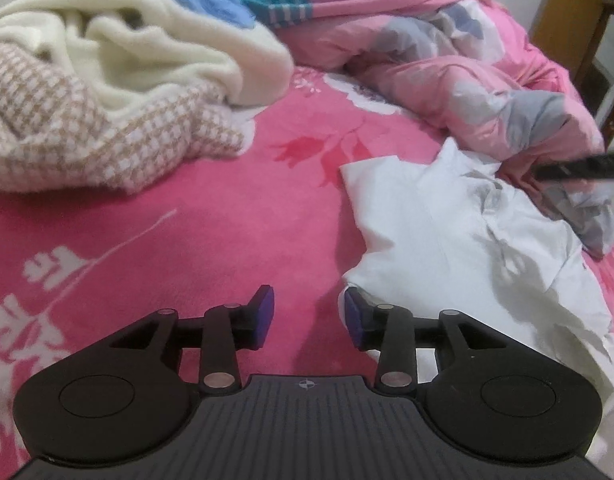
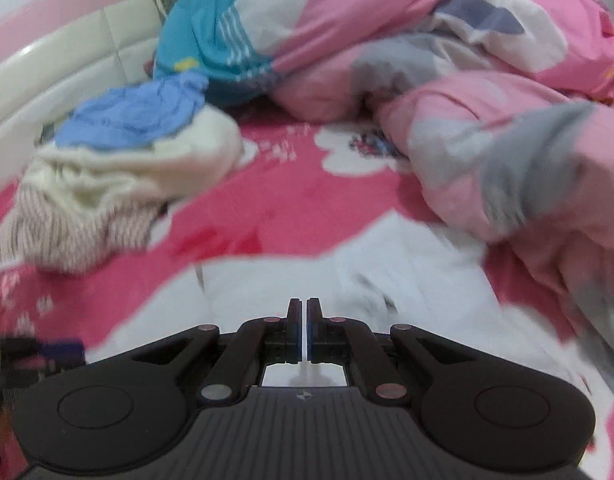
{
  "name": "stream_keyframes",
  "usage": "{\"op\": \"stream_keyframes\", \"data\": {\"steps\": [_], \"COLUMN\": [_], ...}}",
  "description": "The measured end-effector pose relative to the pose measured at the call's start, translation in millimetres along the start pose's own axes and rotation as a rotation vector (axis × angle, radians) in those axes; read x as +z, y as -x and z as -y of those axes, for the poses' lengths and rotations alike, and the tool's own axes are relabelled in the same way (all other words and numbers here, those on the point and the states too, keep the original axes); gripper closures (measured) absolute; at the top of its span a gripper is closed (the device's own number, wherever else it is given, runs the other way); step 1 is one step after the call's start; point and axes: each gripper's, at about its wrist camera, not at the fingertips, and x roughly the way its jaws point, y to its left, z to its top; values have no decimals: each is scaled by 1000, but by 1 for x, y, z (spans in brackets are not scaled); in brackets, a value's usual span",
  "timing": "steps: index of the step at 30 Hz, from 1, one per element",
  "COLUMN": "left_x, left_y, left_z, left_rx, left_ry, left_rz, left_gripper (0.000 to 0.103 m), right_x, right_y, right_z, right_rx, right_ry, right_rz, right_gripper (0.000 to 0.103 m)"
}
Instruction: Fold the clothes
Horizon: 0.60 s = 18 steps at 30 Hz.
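A white shirt [image 1: 459,232] lies crumpled on the pink floral bedsheet [image 1: 227,216], to the right in the left wrist view. My left gripper [image 1: 309,316] is open, low over the sheet, its right pad [image 1: 354,316] at the shirt's near-left edge. In the right wrist view the white shirt [image 2: 347,280] spreads under my right gripper [image 2: 305,330], whose jaws are nearly closed with a thin gap; a sliver of white shows between them, so a pinch on cloth cannot be confirmed. The right gripper's black body [image 1: 583,168] shows at the right edge of the left wrist view.
A pile of clothes sits at the left: a cream fleece and brown-checked garment [image 1: 107,92] with a blue one [image 2: 135,116] on top. A bunched pink and grey duvet [image 1: 467,64] fills the back right. A wooden cabinet [image 1: 567,20] stands beyond the bed.
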Motion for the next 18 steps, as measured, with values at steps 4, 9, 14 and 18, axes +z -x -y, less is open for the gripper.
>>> {"op": "stream_keyframes", "data": {"steps": [4, 9, 14, 18], "left_x": [-1, 14, 53, 85], "left_y": [-1, 0, -40, -103], "left_z": [-17, -29, -29, -28], "left_rx": [23, 70, -79, -169], "left_ry": [95, 168, 269, 380], "left_rz": [-24, 9, -33, -126], "left_gripper": [63, 63, 55, 54], "right_x": [-25, -50, -62, -67], "right_y": [3, 13, 30, 37], "right_z": [3, 7, 17, 27], "right_rx": [-23, -38, -48, -34], "right_ry": [0, -30, -72, -104], "right_rz": [-52, -72, -56, -46], "right_gripper": [100, 100, 100, 100]}}
